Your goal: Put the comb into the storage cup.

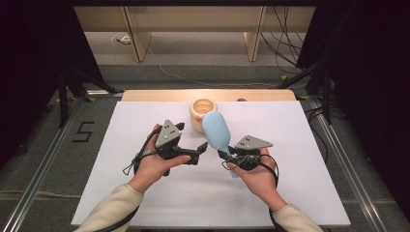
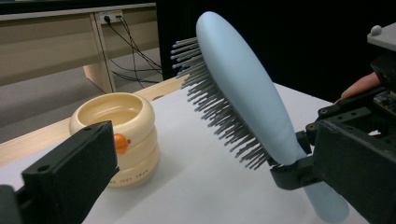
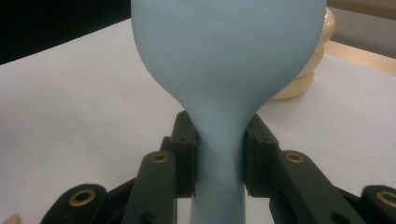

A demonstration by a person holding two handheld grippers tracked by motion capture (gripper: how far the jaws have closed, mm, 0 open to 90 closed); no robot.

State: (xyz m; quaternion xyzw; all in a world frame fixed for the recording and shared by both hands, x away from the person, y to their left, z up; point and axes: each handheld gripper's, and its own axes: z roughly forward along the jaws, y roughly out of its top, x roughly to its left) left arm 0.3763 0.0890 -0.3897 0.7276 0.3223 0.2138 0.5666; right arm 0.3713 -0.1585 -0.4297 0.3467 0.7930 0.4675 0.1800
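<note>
The table is covered by a white board, and all work is carried out above it. At the far middle of the board a cream ringed cup stands upright with its mouth open to the top; an orange dot is seen on its side in the left gripper view.

The brush, light blue with grey bristles, is held clear of the board. Its long axis runs from the handle, low and near the person, up and away to the head, which is raised close beside the cup on the cup's right. In the left gripper view the bristles are turned toward the cup and the left gripper, and the smooth back faces away from them.

The right gripper is clamped on the brush at the neck, where the handle narrows below the head; in the right gripper view both pads are pressed against the handle from either side. The handle end projects below the jaws toward the person.

The left gripper holds nothing. Its jaws are spread, and nothing lies between them. It is pointed to the right, toward the brush neck, and lies just beside it without contact.

The brush lies to the right of the left gripper and slightly beyond it. A handover is judged likely. For this, the left jaws would need to close across the handle, at right angles to the long axis, either above or below the right gripper's hold.
</note>
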